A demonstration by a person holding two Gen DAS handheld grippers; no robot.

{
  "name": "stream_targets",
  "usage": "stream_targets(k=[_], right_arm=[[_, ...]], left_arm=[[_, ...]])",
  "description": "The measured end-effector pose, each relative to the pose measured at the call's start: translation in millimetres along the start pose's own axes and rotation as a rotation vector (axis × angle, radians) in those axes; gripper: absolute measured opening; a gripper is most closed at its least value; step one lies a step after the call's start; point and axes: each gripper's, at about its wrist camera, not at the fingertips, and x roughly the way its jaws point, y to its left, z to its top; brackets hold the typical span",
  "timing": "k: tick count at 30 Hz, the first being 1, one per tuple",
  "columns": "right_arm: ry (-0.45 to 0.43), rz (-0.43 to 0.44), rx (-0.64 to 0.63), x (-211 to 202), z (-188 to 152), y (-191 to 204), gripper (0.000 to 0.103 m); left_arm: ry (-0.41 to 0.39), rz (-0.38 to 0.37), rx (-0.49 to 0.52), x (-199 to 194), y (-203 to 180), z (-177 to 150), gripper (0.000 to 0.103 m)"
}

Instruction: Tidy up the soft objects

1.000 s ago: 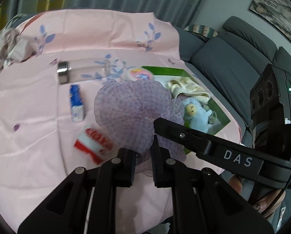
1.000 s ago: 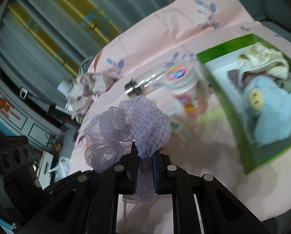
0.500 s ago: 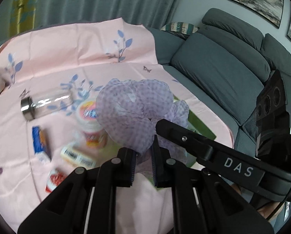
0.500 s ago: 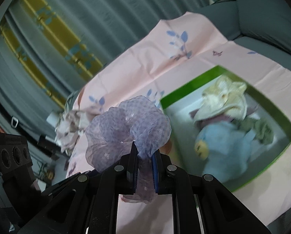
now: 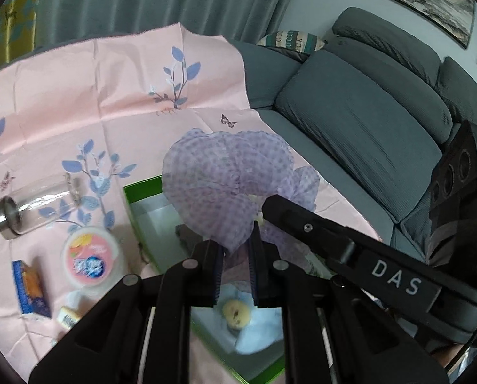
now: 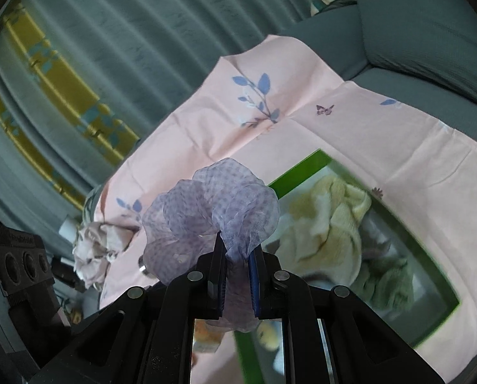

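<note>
purple scrunchie carried over the green box

the pink cloth [image 5: 78, 102] spread widest; the green box [image 5: 132, 204] sat at 6 o'clock with soft toys inside. both the left gripper [image 5: 235, 249] and right gripper [image 6: 236, 256] pinched the scrunchie [image 5: 225, 179] together, likely to drop it in.

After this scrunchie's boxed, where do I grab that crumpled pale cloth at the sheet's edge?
With the scrunchie released, pinch a raised fold atop the crumpled cloth, coming from above: it lies as a loose heap with ridges up, no flat edge showing.
</note>
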Motion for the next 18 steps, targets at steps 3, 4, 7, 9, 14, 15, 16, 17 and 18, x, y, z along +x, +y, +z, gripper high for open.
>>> stream_targets(k=[3,4,7,9,14,15,16,17,18], right_arm=[[0.024,-0.006,0.022,15.9,8.8,-10.6,0.014],[0.037,-0.012,0.025,22.2,10.3,-13.9,0.014],[0.066,-0.022,0.036,39.2,11.4,-23.8,0.014],[0.093,-0.032,0.057,49.4,10.9,-32.1,0.014],[0.135,-0.096,0.05,61.6,10.8,-42.5,0.014],[0.142,-0.095,0.06,62.7,10.9,-45.6,0.014],[0.148,-0.093,0.068,63.3,10.8,-47.9,0.014],[0.151,-0.096,0.072,63.7,11.2,-49.5,0.014],[0.155,-0.11,0.072,65.1,11.4,-51.3,0.014]], left_arm=[[0.035,0.013,-0.02,21.4,2.2,6.0,0.011],[0.044,0.017,-0.023,26.8,3.0,7.0,0.011],[0.084,0.024,-0.04,44.5,7.7,7.3,0.01],[0.112,0.036,-0.053,57.1,11.3,5.8,0.01],[0.158,0.056,-0.069,76.7,13.4,0.0,0.011],[0.166,0.062,-0.071,80.5,12.3,-0.9,0.011],[0.173,0.068,-0.069,83.3,11.4,-1.4,0.011],[0.181,0.076,-0.062,86.6,9.4,-2.1,0.011],[0.189,0.083,-0.056,90.7,8.3,-2.5,0.011]])
